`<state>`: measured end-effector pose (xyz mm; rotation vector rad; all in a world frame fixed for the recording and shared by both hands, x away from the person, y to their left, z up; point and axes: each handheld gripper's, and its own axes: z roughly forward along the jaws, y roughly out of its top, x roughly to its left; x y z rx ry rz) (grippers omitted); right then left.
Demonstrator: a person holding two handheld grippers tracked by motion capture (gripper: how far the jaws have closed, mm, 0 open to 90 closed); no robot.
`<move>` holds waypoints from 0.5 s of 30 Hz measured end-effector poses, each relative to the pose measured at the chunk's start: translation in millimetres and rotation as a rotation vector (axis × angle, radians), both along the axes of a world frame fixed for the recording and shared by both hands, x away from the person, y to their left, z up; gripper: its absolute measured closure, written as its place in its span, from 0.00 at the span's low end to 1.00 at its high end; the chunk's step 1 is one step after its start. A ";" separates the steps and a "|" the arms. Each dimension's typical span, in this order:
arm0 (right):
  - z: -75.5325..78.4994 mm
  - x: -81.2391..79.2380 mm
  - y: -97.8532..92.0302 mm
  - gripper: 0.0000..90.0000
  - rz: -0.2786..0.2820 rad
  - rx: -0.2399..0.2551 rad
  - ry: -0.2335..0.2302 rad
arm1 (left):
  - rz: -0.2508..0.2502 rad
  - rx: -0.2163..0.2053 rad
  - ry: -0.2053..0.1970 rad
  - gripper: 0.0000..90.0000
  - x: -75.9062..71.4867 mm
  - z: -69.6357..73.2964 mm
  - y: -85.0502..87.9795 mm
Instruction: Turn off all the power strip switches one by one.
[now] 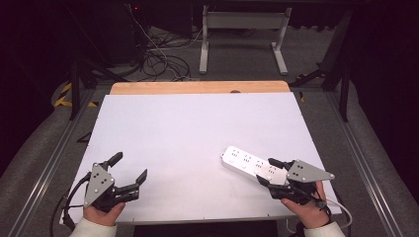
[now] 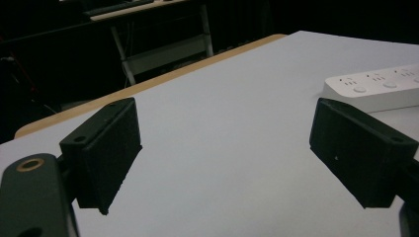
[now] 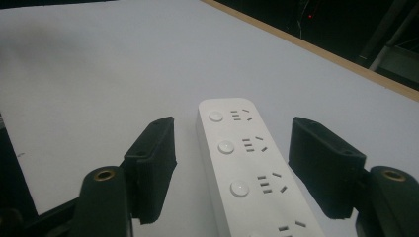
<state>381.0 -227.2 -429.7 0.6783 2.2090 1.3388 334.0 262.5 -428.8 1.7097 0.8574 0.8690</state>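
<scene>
While released, right gripper (image 1: 269,171) straddles power strip (image 1: 247,164) | left gripper (image 1: 131,168) released, low

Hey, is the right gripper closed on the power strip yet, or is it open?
Open. The right gripper has its fingers spread either side of the white power strip, with a gap on each side.

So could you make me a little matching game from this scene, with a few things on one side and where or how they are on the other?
Things:
1. left gripper
2. right gripper
3. power strip
4. wooden edge

States:
A. lies flat on the white sheet, right of centre
B. open over bare sheet
C. runs along the table's far side
D. open, one jaw on each side of the strip

Pairs: 1-B, 2-D, 3-A, 4-C
</scene>
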 end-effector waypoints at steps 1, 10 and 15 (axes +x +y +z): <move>0.1 -0.1 0.1 0.39 0.000 -0.002 -0.001 | 0.000 -0.001 0.001 0.14 0.1 0.0 0.1; 2.0 -0.6 1.0 0.39 0.005 -0.001 -0.007 | 0.005 0.013 -0.009 0.14 -0.8 0.1 -0.7; 3.0 -1.2 1.5 0.38 0.004 -0.002 -0.009 | 0.010 0.012 -0.009 0.14 -1.4 0.5 -0.5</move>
